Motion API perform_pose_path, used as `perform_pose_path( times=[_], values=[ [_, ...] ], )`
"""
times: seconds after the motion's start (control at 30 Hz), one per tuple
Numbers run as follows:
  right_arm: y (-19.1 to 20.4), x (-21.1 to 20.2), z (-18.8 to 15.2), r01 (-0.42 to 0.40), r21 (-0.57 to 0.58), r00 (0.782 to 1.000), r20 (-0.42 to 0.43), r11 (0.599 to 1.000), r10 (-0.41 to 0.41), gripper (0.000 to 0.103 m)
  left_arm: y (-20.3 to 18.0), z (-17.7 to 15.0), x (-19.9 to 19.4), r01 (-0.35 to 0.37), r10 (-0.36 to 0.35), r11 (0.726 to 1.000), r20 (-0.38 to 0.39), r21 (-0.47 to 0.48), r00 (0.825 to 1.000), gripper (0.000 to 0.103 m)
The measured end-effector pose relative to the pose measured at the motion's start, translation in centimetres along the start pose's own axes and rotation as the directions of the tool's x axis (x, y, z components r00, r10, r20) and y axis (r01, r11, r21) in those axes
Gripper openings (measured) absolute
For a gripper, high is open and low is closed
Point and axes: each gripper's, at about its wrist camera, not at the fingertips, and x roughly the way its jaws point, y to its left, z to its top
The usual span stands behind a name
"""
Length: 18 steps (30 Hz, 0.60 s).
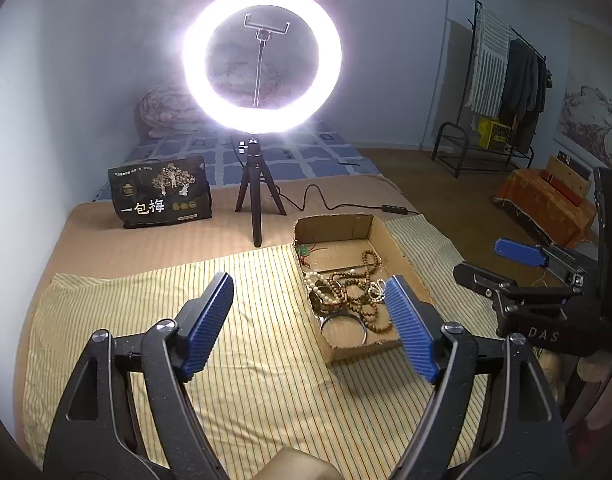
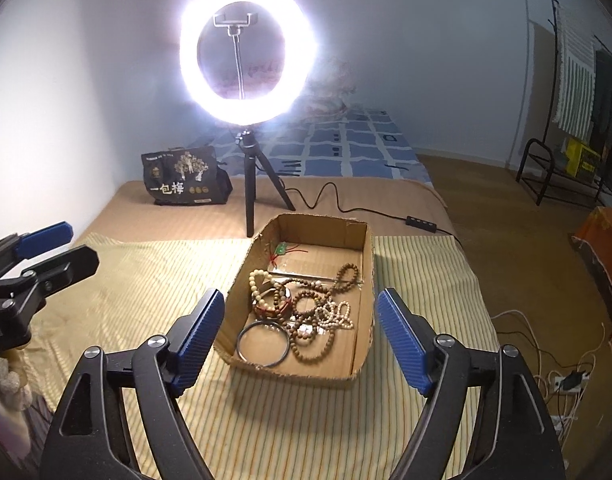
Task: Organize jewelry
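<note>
A shallow cardboard box sits on a yellow striped cloth. It holds brown wooden bead strands, a cream bead bracelet, small white beads, a dark metal bangle and a green pendant on red cord. My left gripper is open and empty, left of the box. My right gripper is open and empty, just in front of the box. Each gripper shows at the edge of the other's view.
A lit ring light on a black tripod stands behind the box, its cable and switch running right. A dark printed bag stands at the back left. The bed's right edge drops to a floor with cables.
</note>
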Motion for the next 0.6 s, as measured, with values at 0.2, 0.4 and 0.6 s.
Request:
perform_pose_path(
  times=[0.2, 0.4, 0.6],
  values=[
    [0.4, -2.0, -0.1, 0.009, 0.001, 1.0, 0.02, 1.0, -0.009, 0.08, -1.0, -0.5, -2.4, -0.026, 0.026, 1.0, 0.023, 0.015, 0.999, 0.09],
    [1.4, -4.1, -0.7, 0.042, -0.029, 0.998, 0.055, 0.999, -0.041, 0.08, -1.2, -0.6, -4.5, -0.046, 0.046, 0.999, 0.056, 0.0, 0.997, 0.1],
    [1.4, -5.3, -1.4, 0.038, 0.003, 0.997, 0.064, 0.999, -0.038, 0.081, -1.1, -0.9, -5.7, -0.076, 0.075, 0.997, 0.072, 0.008, 0.995, 0.102]
  ],
)
